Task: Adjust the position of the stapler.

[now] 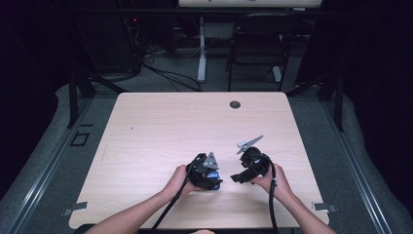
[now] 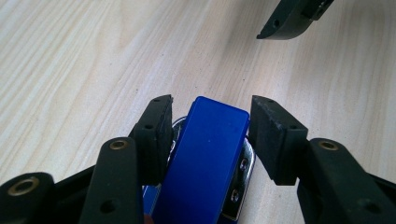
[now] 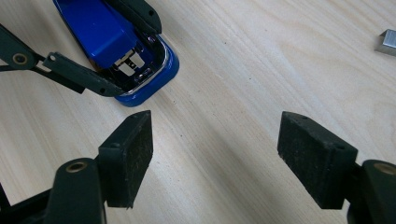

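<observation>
A blue stapler [image 2: 210, 154] lies on the pale wooden table [image 1: 160, 126], near its front edge. In the right gripper view the stapler [image 3: 102, 28] has its lid lifted, so the chrome magazine shows. My left gripper [image 2: 210, 116] straddles the lid. Its left pad lies against the stapler's side and its right pad stands a sliver off. From above, the left gripper [image 1: 214, 181] covers most of the stapler [image 1: 215, 185]. My right gripper [image 3: 215, 140] stands open over bare wood just right of the stapler, nothing between its pads. In the high view this right gripper [image 1: 238, 176] faces the left one.
A short strip of staples [image 3: 385, 42] lies on the wood beyond the right gripper. A round cable hole [image 1: 235, 104] sits near the table's far edge. A black chair [image 1: 258, 44] and a desk leg stand behind the table.
</observation>
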`<state>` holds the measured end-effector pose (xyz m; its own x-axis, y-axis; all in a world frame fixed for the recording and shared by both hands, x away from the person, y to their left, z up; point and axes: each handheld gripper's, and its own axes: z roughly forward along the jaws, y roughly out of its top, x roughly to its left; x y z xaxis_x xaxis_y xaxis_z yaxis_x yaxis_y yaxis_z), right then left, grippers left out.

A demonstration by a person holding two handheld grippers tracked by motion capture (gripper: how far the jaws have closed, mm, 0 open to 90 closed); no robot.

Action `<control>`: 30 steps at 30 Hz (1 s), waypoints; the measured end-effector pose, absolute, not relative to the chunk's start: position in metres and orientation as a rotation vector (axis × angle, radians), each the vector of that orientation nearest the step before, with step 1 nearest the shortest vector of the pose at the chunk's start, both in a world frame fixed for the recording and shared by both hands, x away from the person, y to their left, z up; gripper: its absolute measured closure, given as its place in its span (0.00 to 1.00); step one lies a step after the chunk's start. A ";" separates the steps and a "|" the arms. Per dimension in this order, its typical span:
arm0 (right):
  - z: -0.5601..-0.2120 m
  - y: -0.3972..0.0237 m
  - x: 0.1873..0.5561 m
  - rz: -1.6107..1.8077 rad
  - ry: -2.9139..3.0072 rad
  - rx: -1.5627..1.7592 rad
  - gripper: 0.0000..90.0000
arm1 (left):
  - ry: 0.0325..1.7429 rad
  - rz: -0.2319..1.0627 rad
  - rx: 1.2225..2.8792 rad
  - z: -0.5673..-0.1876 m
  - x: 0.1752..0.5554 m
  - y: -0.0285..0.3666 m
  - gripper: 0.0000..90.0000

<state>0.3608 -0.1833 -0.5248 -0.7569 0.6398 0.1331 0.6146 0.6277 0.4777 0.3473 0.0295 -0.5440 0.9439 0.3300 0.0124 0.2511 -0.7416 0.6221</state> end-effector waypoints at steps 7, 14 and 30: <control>-0.524 -0.183 0.361 0.782 2.796 1.079 0.30 | 0.402 0.163 2.443 -0.544 0.349 0.031 0.62; -0.524 -0.183 0.361 0.786 2.795 1.063 0.30 | 0.388 0.167 2.447 -0.542 0.348 0.031 0.63; -0.524 -0.181 0.360 0.802 2.799 1.069 0.33 | 0.348 0.177 2.414 -0.530 0.348 0.039 0.66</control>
<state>0.3602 -0.1807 -0.5245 -0.7619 0.6319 0.1423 0.6113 0.6289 0.4804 0.3483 0.0392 -0.5298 0.9549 0.2950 0.0347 0.2022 -0.7312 0.6515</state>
